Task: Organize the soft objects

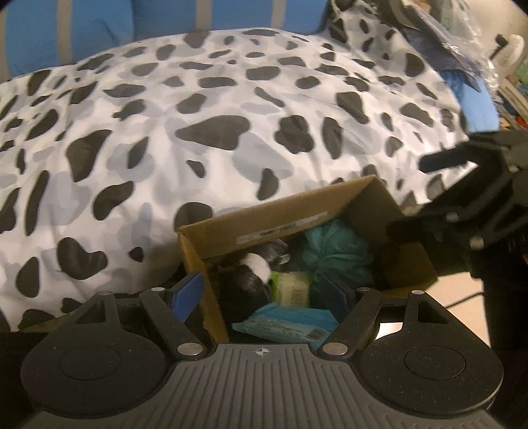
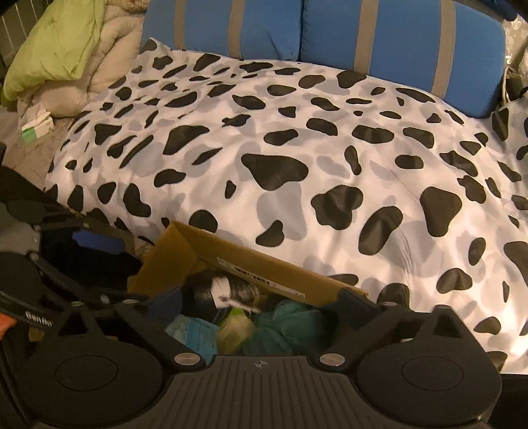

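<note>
Soft stuff like the teal pouf (image 1: 333, 250) and wipes pack (image 1: 290, 321) sat in the cardboard box (image 1: 283, 211) at the bed's (image 1: 198, 99) near edge. All light and squishy, best pinched mid-bulk. Left gripper (image 1: 264, 290) straddled the box wall, jaws wide, apparently not clamped; right gripper (image 2: 260, 316) gaped fully, empty.

Both claws are pointing steeply downward side by side: the left claw (image 1: 264, 290) is standing open, the right claw (image 2: 260, 307) spread wide, gripping nothing.

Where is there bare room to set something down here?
The spotted blanket is bare between the blue cushions and the cardboard box. The box itself is crowded: teal sponge, blue packet, black-and-white toy.
</note>
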Available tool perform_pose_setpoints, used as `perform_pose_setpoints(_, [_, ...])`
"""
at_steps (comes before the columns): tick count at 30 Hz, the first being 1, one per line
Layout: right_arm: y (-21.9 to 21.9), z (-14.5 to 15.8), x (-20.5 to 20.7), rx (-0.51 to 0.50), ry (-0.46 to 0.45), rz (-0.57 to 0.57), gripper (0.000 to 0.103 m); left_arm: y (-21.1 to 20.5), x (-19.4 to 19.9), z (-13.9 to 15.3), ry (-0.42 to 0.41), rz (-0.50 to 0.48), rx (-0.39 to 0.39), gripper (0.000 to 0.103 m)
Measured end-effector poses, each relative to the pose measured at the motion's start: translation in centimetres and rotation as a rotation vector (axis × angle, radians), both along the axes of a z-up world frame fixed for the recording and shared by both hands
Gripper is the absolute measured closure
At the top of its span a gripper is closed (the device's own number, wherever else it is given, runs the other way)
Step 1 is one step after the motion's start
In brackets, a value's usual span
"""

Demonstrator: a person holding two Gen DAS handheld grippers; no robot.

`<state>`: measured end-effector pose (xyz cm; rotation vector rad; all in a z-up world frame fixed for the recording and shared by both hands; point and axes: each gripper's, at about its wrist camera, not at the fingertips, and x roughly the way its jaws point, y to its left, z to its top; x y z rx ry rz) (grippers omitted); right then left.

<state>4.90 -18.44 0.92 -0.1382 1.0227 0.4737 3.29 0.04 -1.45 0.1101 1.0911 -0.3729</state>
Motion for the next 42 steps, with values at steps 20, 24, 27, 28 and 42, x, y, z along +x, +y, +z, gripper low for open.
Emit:
perform_pose_setpoints(20, [-0.5,-1.6,-1.7,-0.114,-0.006,-0.169,0.000,-0.3,-0.3,0.3,-0.045,0.150,0.085,0.000])
perform_pose_setpoints(24, [-1.1,-0.6,-2.0,-0.101,-0.048,-0.198,0.000,-0.4,-0.5,1.7,-0.089,0.166,0.074,0.000])
perform_pose_setpoints(27, [-1.6,0.3,-2.2,-0.086,-0.060,-0.212,0.000,-0.6,-0.8,3.2,-0.119,0.176,0.059,0.000])
perform_pose_setpoints(28, [-1.8,0.5,-2.2,-0.084,-0.055,-0.219,0.000,-0.7,-0.9,3.6,-0.121,0.177,0.063,0.000])
perform_pose_setpoints(42, [-2.8,-1.2,-3.9,-0.102,0.136,-0.296,0.000,-1.5,-2.6,1.9,0.049,0.188,0.090,0.000])
